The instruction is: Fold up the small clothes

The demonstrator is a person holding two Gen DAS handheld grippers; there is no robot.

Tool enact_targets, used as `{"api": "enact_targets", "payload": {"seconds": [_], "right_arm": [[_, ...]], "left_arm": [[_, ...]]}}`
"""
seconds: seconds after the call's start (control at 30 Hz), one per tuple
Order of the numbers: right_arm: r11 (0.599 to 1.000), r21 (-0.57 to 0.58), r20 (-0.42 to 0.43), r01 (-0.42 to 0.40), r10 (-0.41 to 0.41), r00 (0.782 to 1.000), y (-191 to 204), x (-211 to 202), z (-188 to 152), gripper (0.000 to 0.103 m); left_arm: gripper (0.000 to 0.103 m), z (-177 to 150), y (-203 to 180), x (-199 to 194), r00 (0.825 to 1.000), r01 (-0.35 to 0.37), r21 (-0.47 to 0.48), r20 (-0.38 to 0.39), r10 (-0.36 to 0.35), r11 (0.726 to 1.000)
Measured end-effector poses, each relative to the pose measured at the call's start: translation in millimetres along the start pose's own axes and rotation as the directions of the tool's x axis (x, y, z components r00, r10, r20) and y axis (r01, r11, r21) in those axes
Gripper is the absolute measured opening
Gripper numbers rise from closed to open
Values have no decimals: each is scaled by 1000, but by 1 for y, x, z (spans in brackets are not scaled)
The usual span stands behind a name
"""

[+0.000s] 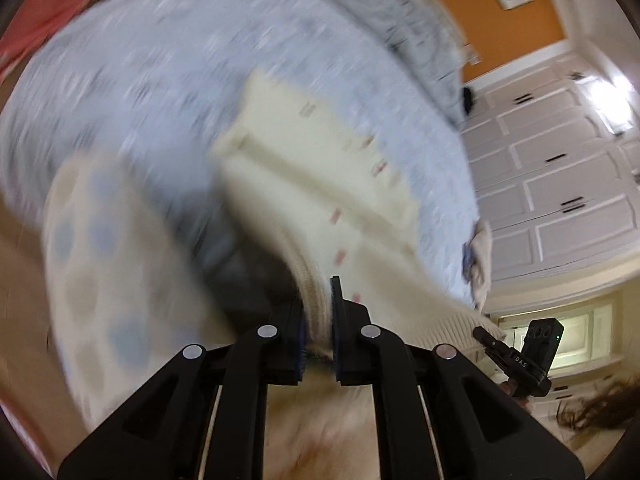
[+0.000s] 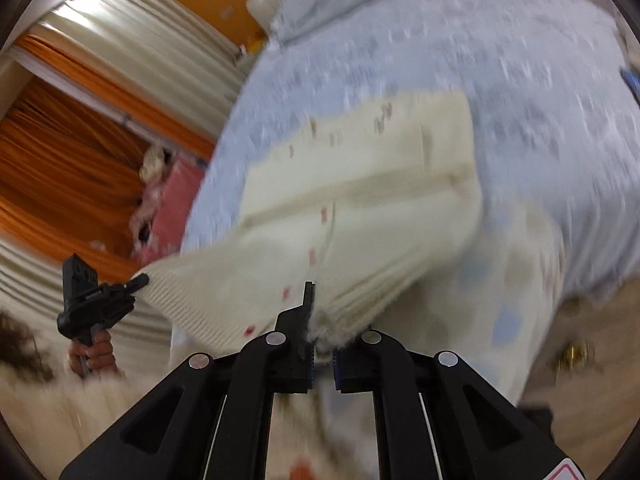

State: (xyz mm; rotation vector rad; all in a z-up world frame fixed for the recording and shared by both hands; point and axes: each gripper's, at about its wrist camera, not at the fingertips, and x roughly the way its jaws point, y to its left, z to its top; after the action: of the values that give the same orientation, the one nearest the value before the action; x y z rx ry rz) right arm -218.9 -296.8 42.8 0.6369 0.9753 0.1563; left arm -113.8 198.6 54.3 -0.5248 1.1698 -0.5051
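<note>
Inspector: Status?

Operator: I see the bed (image 2: pixel 520 60) under a cream knit cardigan (image 2: pixel 360 200), its hem raised, upper part resting there. Fold unfinished. My left claw (image 1: pixel 318 308) and right claw (image 2: pixel 322 320) each clamp the ribbed hem; pink buttons show.

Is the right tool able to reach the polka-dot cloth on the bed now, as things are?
Probably not directly. The right tool is shut on the cream knit sweater's ribbed hem, and the sweater hangs between it and the polka-dot cloth. It would have to let go first.
</note>
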Motion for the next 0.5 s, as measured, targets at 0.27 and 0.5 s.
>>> {"api": "enact_targets", "payload": {"seconds": [0.27, 0.5], "right_arm": [[974, 217, 201, -69, 25, 979, -75, 82, 108, 7], [958, 286, 153, 27, -74, 985, -109, 157, 147, 7]], "left_arm": [[9, 121, -2, 99, 985, -108, 70, 139, 98, 992], [9, 173, 31, 191, 967, -237, 12, 99, 235, 971]]}}
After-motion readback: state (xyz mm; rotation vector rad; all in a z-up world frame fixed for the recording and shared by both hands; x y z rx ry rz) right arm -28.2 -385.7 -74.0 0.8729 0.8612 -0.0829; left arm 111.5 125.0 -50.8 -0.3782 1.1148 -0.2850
